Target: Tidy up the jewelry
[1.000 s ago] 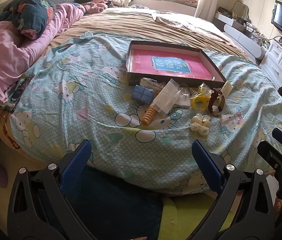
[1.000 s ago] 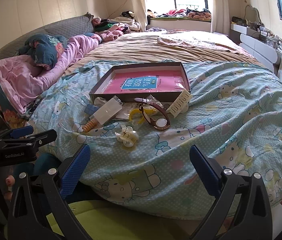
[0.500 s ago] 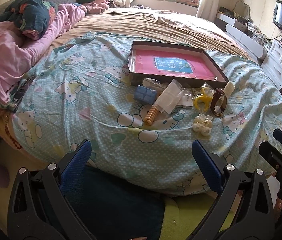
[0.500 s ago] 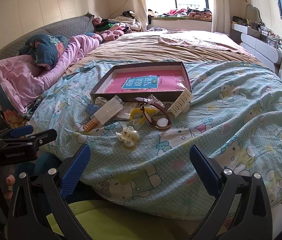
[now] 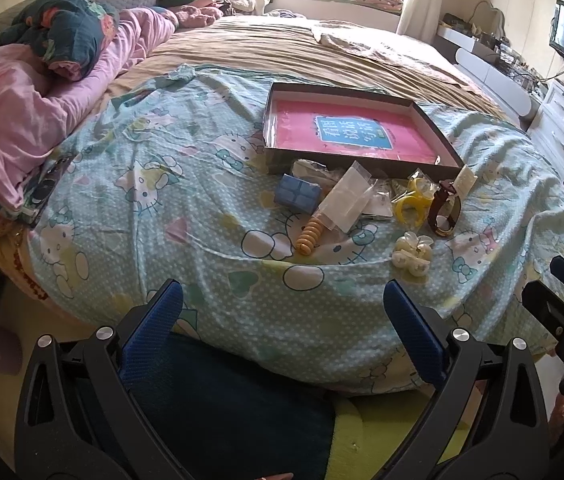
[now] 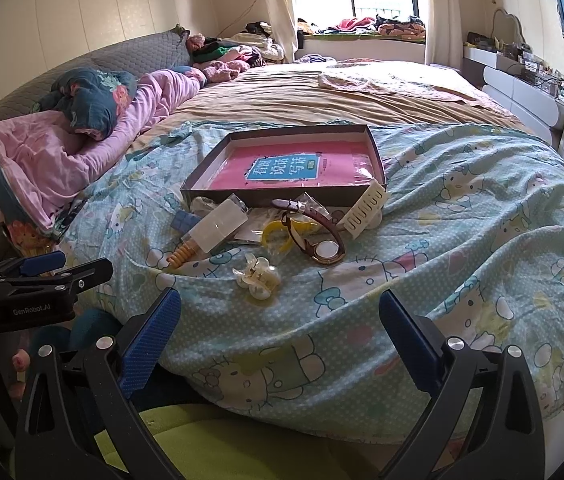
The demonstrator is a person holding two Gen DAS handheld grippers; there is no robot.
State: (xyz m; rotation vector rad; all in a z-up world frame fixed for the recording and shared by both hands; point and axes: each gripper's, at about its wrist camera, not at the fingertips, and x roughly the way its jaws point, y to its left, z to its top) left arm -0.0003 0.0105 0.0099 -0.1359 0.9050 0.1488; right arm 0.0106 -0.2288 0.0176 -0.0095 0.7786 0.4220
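Showing two grippers held short of a bed (image 5: 154, 128), each released with nothing between its fingers. The left gripper (image 5: 282, 320) has its blue-padded jaws spread wide over the near edge of the cartoon-print quilt (image 6: 462, 208); the right gripper (image 6: 280, 326) is equally spread, and its tip also appears at the right margin of the left wrist view. Neither touches any item.

The jewelry lies in a loose cluster on the quilt, just in front of a shallow dark box (image 5: 270, 136) that holds a pink booklet (image 6: 294, 168) with a blue title panel. From left to right in the left wrist view: a small blue case (image 5: 296, 194); a clear plastic bag (image 5: 346, 196) partly over an orange spiral band (image 5: 311, 235); a yellow ring-shaped piece (image 5: 412, 204); and a brown-strapped wristwatch (image 6: 314, 236), its round pale dial toward the near edge of the bed. A cream comb-like clip (image 6: 366, 210) leans against the box's near right corner. Nearest the grippers, slightly apart from the rest, sits a cream pearl-trimmed hair clip (image 6: 258, 276).

Beyond the quilt lie a tan sheet (image 6: 322, 96) and, at left, bunched pink bedding (image 5: 14, 96).
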